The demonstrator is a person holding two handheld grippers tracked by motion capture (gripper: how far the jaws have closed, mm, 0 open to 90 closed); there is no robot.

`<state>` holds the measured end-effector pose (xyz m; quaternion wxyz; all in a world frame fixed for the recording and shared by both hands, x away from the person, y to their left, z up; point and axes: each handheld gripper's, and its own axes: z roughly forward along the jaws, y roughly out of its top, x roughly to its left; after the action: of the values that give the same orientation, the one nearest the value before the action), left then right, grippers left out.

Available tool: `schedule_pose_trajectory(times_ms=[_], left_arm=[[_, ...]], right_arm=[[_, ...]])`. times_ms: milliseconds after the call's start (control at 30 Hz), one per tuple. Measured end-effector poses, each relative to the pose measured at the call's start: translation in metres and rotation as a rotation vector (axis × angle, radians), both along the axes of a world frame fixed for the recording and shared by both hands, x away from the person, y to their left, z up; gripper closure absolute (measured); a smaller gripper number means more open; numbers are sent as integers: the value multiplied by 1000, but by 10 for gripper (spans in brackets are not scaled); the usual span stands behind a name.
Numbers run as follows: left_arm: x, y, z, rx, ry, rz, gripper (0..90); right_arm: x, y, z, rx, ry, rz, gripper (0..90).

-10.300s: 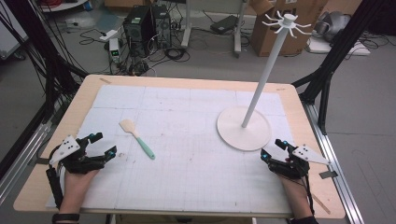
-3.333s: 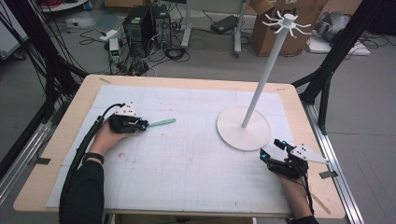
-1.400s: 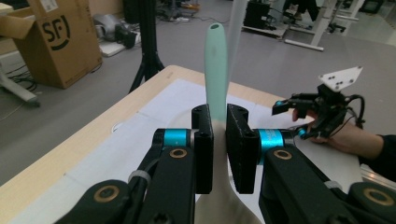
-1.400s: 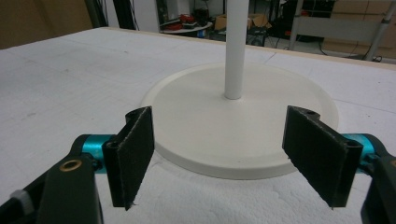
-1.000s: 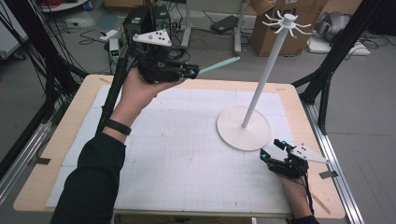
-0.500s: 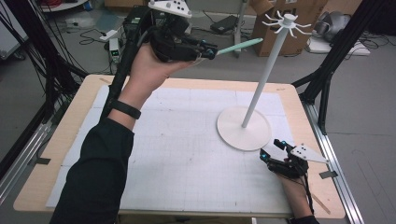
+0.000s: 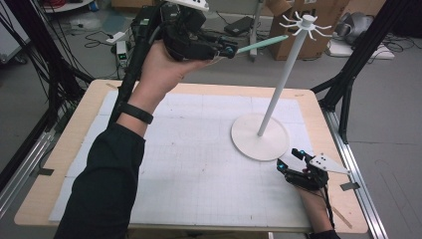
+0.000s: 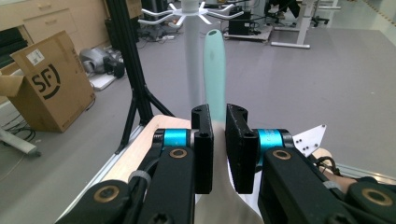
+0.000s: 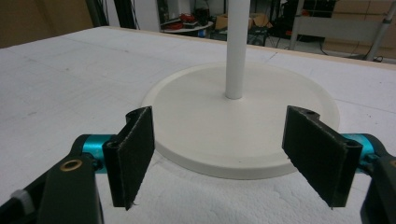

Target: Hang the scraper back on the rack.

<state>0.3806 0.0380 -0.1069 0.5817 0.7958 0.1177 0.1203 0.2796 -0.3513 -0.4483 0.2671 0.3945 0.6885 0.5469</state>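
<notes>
My left gripper (image 7: 226, 50) is raised high above the table's far side, shut on a spatula. Its mint-green handle (image 7: 261, 45) points right, with the tip close to the hook crown (image 7: 305, 22) of a white stand (image 7: 278, 84). In the left gripper view the handle (image 8: 215, 70) rises between the jaws of the gripper (image 8: 219, 116), in front of the pole (image 8: 194, 60) and below the hooks (image 8: 187, 9). The spatula's cream head (image 8: 224, 200) lies behind the jaws. My right gripper (image 7: 288, 159) rests open on the mat beside the stand's round base (image 7: 260, 137). In its own view the right gripper (image 9: 224, 154) faces the base (image 9: 201, 126) with nothing between its jaws.
A white foam mat (image 7: 189, 164) covers the wooden table. Black frame legs (image 7: 348, 74) stand at the table's right far corner. Cardboard boxes (image 7: 278, 30) and cables lie on the floor beyond, and one box (image 8: 49, 84) stands left of the stand.
The left hand has lifted the spatula higher and carried it right, bringing the handle tip near the hook crown. Most of that came before half a second ago. The right gripper has not moved.
</notes>
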Motion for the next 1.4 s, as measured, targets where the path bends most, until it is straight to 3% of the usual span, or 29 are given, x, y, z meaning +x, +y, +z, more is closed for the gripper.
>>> schedule_pose_trajectory(times_ms=[300, 533, 767, 1000, 1400], left_arm=[[-1, 0, 2, -27, -17, -10, 820], [-1, -7, 2, -22, -25, -26, 820], [0, -9, 1, -11, -34, -8, 820], [-1, -11, 2, -23, -45, -15, 820], [10, 1, 3, -33, -62, 57, 821]], right_arm=[[0, 0, 0, 0, 0, 0, 249], [0, 0, 0, 0, 2, 1, 249], [0, 0, 0, -3, -1, 2, 249], [0, 0, 0, -2, -1, 1, 249], [0, 0, 0, -1, 2, 2, 249]])
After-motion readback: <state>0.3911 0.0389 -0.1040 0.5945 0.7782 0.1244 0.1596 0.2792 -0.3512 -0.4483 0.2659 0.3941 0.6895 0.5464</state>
